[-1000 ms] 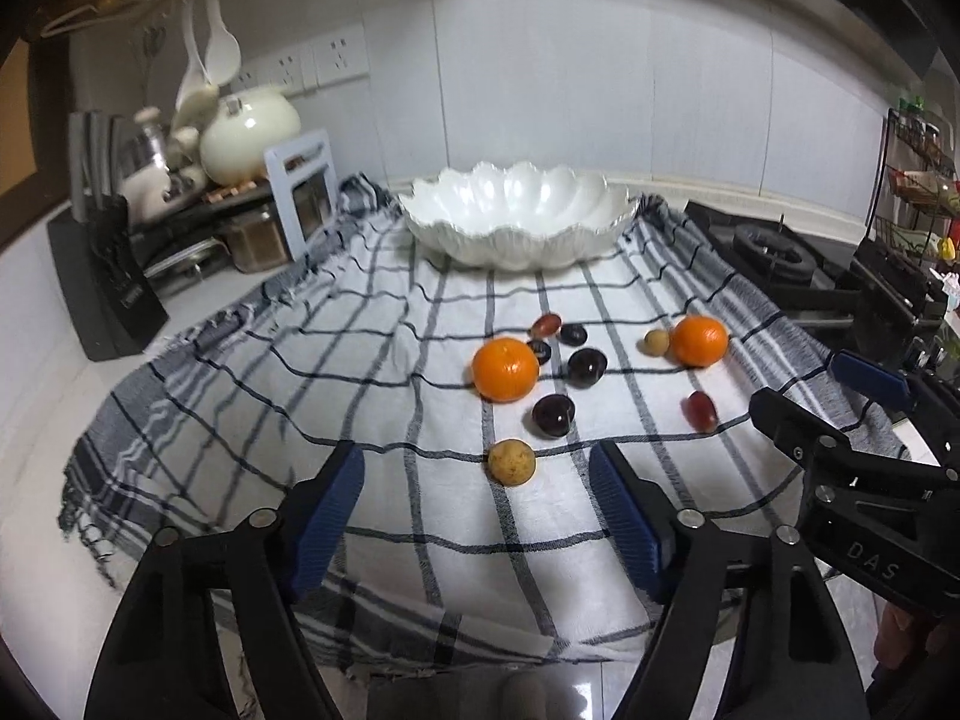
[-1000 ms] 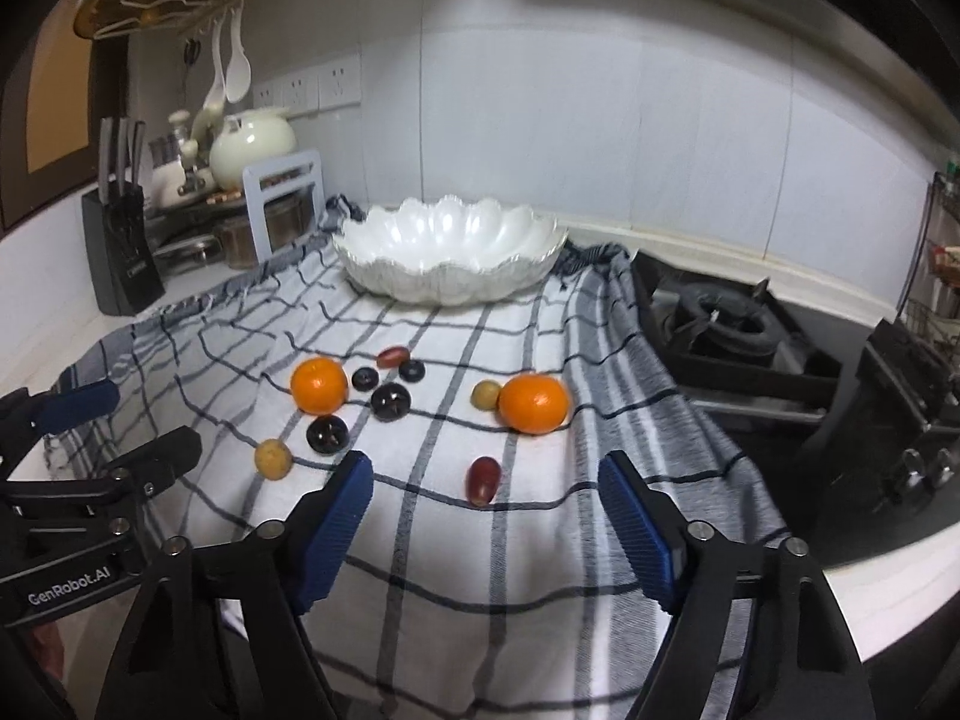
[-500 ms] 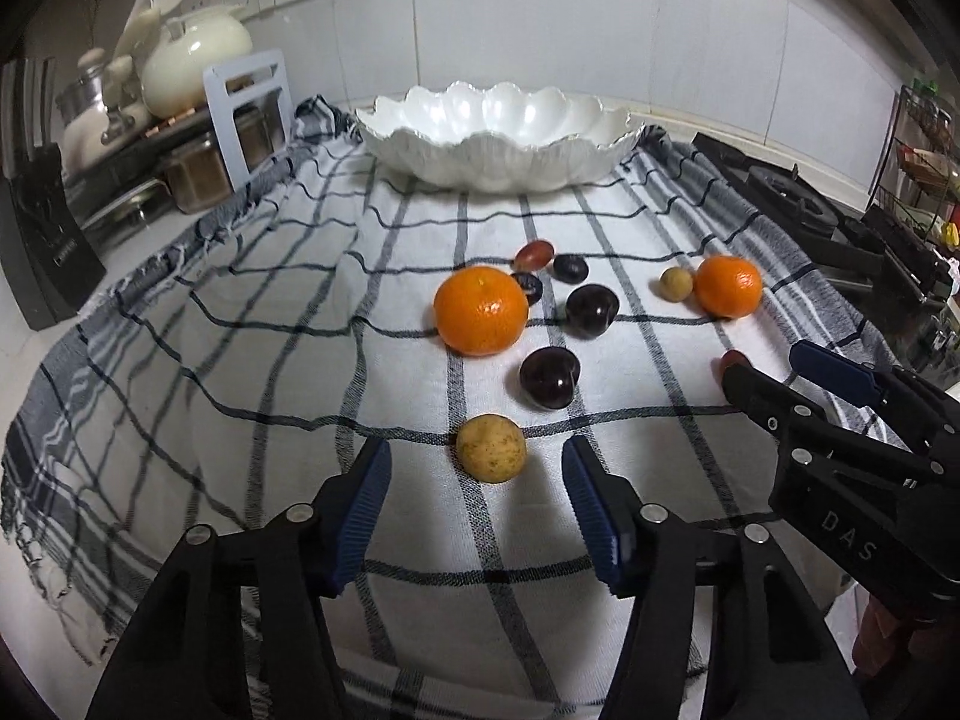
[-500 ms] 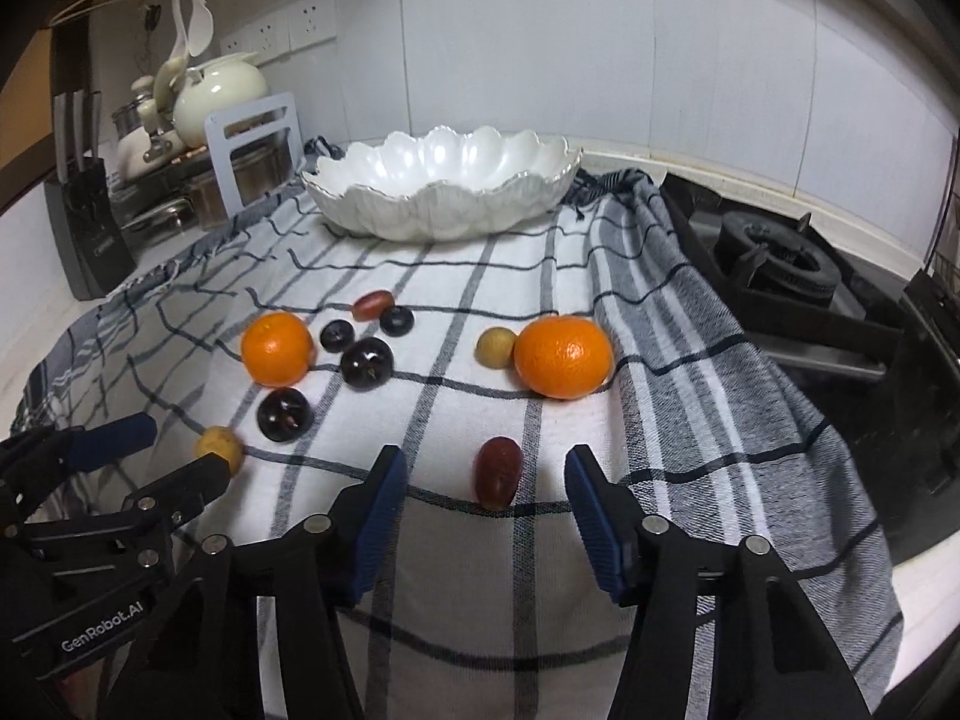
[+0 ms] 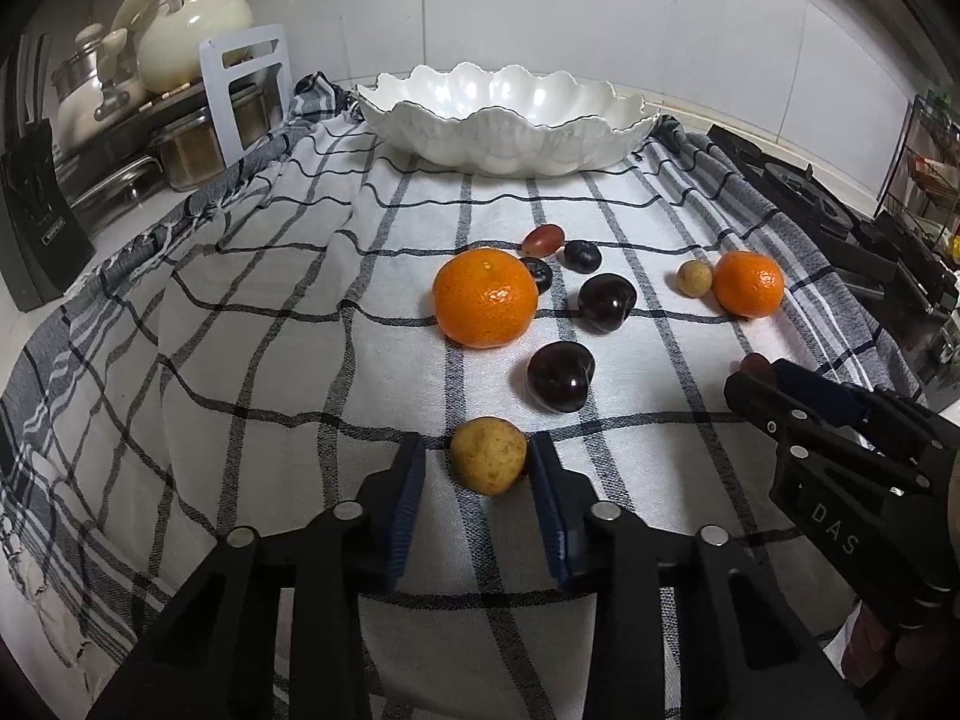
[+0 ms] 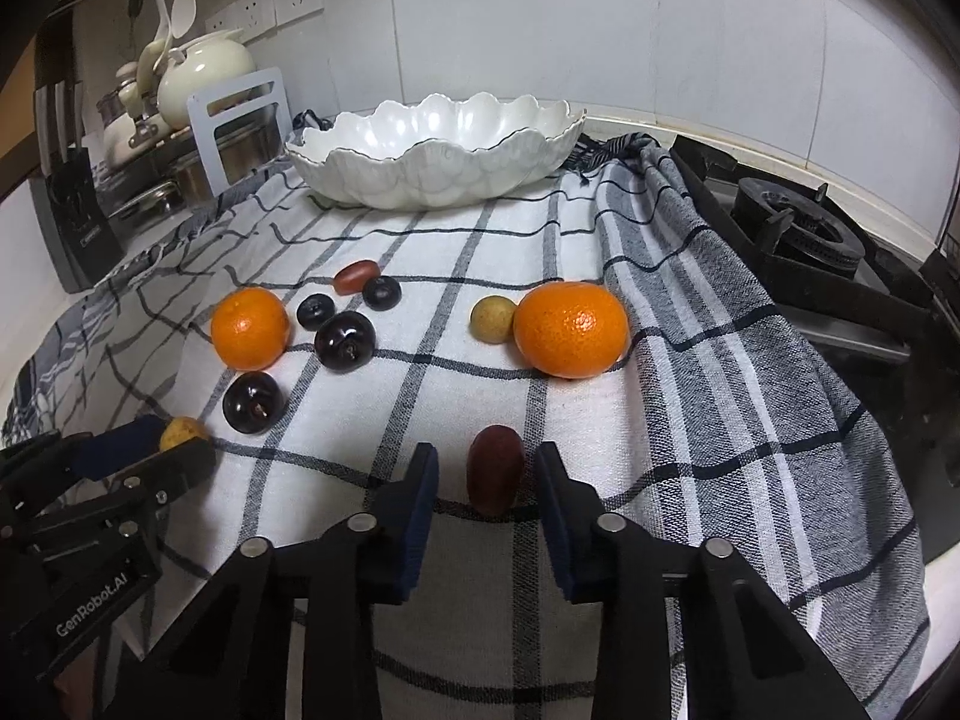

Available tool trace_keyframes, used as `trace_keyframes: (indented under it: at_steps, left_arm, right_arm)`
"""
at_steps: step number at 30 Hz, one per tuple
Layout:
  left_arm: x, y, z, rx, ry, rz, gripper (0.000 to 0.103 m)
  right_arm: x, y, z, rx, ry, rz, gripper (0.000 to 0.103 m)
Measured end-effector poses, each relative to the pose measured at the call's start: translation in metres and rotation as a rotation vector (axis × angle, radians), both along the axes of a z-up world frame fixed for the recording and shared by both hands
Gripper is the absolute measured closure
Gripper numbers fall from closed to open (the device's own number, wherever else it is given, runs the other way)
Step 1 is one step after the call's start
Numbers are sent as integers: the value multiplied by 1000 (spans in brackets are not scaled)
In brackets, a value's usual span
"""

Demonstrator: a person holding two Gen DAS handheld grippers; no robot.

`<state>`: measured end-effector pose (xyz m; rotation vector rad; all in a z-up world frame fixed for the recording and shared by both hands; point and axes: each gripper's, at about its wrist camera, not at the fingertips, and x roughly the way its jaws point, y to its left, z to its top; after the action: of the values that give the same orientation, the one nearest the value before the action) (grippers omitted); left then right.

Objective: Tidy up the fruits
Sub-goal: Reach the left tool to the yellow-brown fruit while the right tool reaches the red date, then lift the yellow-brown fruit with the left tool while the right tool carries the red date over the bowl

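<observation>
On checked cloth [image 5: 252, 360], tools [image 5: 477, 465] straddling fruit [image 5: 489, 454]

The right gripper [image 5: 747, 381] says "DAS" on its side. The left gripper [image 6: 180, 450] says "GenRobot.AI".

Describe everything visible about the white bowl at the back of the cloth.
The white bowl is wide and shallow, with a scalloped, petal-like rim edged by a thin dark line. It looks like glossy glazed ceramic, its outer wall moulded in overlapping lobes. It stands upright at the far end of the checked cloth, close to the tiled wall, resting on the cloth. No fruit shows in the part of its inside that is visible, and neither gripper touches it. The fruits lie apart from it, nearer the cameras.
</observation>
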<state>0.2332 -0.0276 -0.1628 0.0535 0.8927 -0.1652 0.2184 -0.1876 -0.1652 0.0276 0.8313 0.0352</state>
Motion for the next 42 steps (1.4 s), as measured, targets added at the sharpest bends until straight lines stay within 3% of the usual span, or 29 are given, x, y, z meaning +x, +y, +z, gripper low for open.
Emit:
trace_keyframes:
  at_steps: [5,22,33,42]
  left_arm:
    - [0,-1,0,-1,-5,-9,76]
    - [-4,4,25,-54,-50,-43,76]
    - [-1,1,62,-72,-120,42,76]
    - [16,-6,98,-81,-231,57,76]
  right_arm:
    - [0,-1,0,-13,3,-7,82]
    - [-12,6,35,-19,-47,-9,84]
    - [3,3,68,32,-118,105,84]
    - [23,-4,93,45,-170,148,84]
